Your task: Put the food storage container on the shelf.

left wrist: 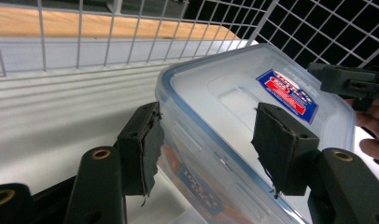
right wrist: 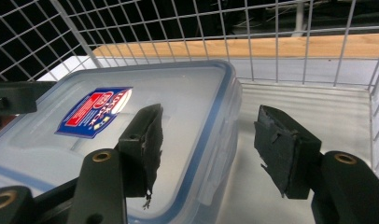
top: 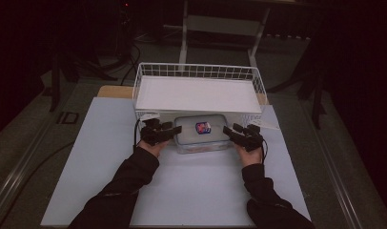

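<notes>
Container (top: 201, 134), clear, blue-sealed lid, labelled.

Black grippers (top: 178, 130) with frayed pads, brass screws, dark sleeves (top: 134, 176)

A dim lab or recording studio: beyond the jaws, past the white wire basket (top: 199, 71), metal stand legs (top: 184, 33) and loose cables (top: 127, 57) crowd a dark floor around the white-covered table (top: 191, 191).
</notes>
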Available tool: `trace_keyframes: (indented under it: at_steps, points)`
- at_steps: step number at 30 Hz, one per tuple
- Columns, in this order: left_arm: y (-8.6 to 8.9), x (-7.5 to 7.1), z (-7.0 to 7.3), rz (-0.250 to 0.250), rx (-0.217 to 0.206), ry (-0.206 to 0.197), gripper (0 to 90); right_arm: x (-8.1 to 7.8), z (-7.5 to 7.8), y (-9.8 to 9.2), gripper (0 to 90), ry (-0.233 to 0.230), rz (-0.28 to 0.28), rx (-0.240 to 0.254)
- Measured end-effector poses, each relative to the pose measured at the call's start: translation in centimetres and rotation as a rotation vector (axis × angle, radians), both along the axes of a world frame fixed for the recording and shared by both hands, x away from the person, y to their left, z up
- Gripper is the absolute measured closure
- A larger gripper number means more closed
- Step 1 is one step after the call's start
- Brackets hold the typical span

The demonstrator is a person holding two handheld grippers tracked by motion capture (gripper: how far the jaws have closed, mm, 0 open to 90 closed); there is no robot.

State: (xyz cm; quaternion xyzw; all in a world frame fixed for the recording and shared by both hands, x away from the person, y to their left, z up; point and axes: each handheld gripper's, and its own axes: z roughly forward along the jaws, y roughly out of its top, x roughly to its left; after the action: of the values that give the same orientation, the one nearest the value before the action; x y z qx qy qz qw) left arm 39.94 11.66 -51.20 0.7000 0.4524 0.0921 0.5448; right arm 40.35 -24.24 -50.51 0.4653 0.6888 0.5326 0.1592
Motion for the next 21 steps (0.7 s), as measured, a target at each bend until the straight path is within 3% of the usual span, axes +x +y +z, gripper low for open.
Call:
trace_keyframes:
  at_steps: [3, 7, 9, 14, 15, 17, 20, 21]
  points:
    - [-0.1, -0.4, 0.1, 0.022, 0.009, -0.015, 40.8, -0.1, 0.2, 0.3, 34.1, -0.008, 0.008, -0.03]
    - [0.1, -1.2, 0.4, 0.037, 0.005, -0.025, 36.7, -0.8, 0.5, 0.5, 34.2, -0.036, 0.026, -0.081]
    - [0.5, -1.7, 0.6, -0.013, 0.006, -0.05, 33.5, -1.3, 0.8, 0.5, 34.2, -0.051, 0.027, -0.095]
    - [0.6, -3.0, 0.8, -0.033, -0.002, -0.05, 25.1, -2.8, 1.9, 0.2, 34.2, -0.072, 0.054, -0.091]
    - [0.8, -3.8, 0.9, -0.059, -0.014, -0.062, 21.7, -3.2, 2.1, 0.3, 34.2, -0.073, 0.062, -0.086]
    - [0.8, -4.5, 1.2, -0.077, -0.011, -0.059, 16.1, -4.0, 2.3, 0.5, 35.5, -0.069, 0.088, -0.071]
    - [0.9, -5.2, 1.6, -0.105, -0.02, -0.055, 12.0, -5.3, 2.4, 1.3, 39.8, -0.067, 0.139, -0.103]
    - [1.0, -6.0, 2.0, -0.125, -0.011, -0.05, 6.0, -5.7, 2.3, 1.5, 41.5, -0.066, 0.153, -0.111]
